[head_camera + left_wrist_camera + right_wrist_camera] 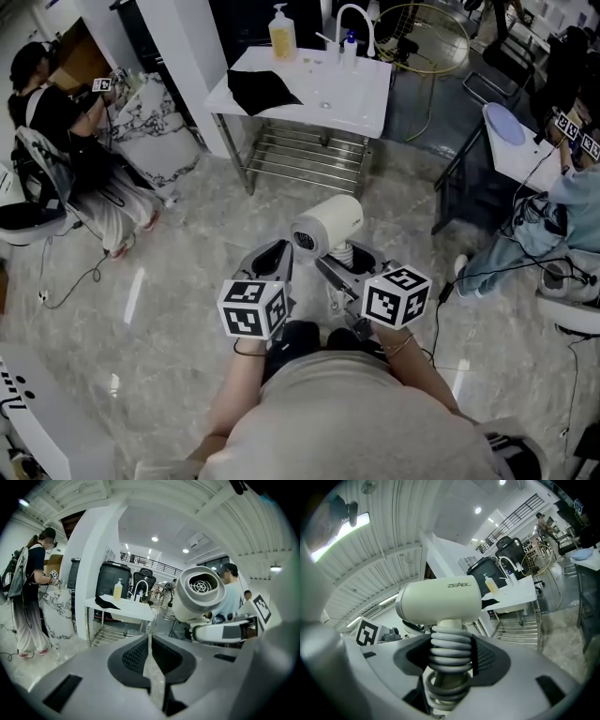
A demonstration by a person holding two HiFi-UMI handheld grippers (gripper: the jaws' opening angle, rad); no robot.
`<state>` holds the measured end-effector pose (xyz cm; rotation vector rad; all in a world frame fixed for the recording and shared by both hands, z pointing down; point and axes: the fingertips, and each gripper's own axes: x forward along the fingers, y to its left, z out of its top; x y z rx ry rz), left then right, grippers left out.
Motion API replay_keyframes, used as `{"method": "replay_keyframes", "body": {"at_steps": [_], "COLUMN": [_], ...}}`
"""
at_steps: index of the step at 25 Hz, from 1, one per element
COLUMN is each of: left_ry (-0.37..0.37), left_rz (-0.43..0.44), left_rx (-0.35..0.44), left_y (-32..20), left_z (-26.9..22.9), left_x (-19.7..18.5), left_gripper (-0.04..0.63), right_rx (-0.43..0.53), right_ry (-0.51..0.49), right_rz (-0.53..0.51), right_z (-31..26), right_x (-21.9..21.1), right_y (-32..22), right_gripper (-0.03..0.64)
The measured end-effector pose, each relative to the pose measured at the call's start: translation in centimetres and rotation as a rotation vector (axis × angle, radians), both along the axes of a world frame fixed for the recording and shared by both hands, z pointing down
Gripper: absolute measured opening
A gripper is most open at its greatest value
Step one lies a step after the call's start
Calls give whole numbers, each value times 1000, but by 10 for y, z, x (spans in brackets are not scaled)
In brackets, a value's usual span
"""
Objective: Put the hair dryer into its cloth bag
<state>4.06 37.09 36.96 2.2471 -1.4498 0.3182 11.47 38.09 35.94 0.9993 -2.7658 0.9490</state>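
Note:
A cream hair dryer (328, 225) is held upright in front of me, its cord wound round the handle. My right gripper (342, 258) is shut on that wrapped handle; in the right gripper view the pads (480, 656) press the grey coils below the barrel (440, 599). My left gripper (278, 251) hangs just left of the dryer, shut and empty, its pads (136, 656) nearly meeting. The dryer's rear grille (200, 585) shows at the upper right of the left gripper view. A black cloth bag (258, 89) lies flat on the white table (361, 98) some way ahead.
A soap bottle (282, 33), a small bottle (350, 47) and a faucet (354, 19) stand at the table's back edge. A metal rack (300, 155) sits under it. One person (56, 122) stands at left, another (572, 202) sits at right by a desk (511, 150).

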Motion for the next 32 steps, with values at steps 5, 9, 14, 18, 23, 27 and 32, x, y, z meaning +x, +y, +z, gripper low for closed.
{"method": "replay_keyframes", "body": {"at_steps": [5, 9, 14, 18, 23, 27, 32], "left_ry": [8, 15, 75, 93, 74, 65, 60], "left_rz": [16, 44, 58, 67, 67, 81, 89], "left_rx": [-26, -33, -39, -55, -36, -35, -16], "left_y": [3, -13, -52, -91, -154, -202, -256], "left_z": [9, 15, 26, 36, 28, 21, 11], "left_x": [7, 3, -1, -14, -55, -89, -131], "left_gripper": [23, 23, 23, 23, 23, 23, 23], "right_rx": [-29, -61, -54, -75, -46, -69, -28], "right_ry": [12, 3, 6, -45, -38, -48, -12], "right_rz": [5, -14, -3, 8, 17, 39, 41], "right_z": [13, 23, 35, 40, 35, 34, 25], "right_x": [6, -1, -10, -27, -60, -97, -142], "right_y": [3, -8, -47, -91, -156, -204, -256], "right_gripper": [227, 229, 227, 228, 229, 227, 228]}}
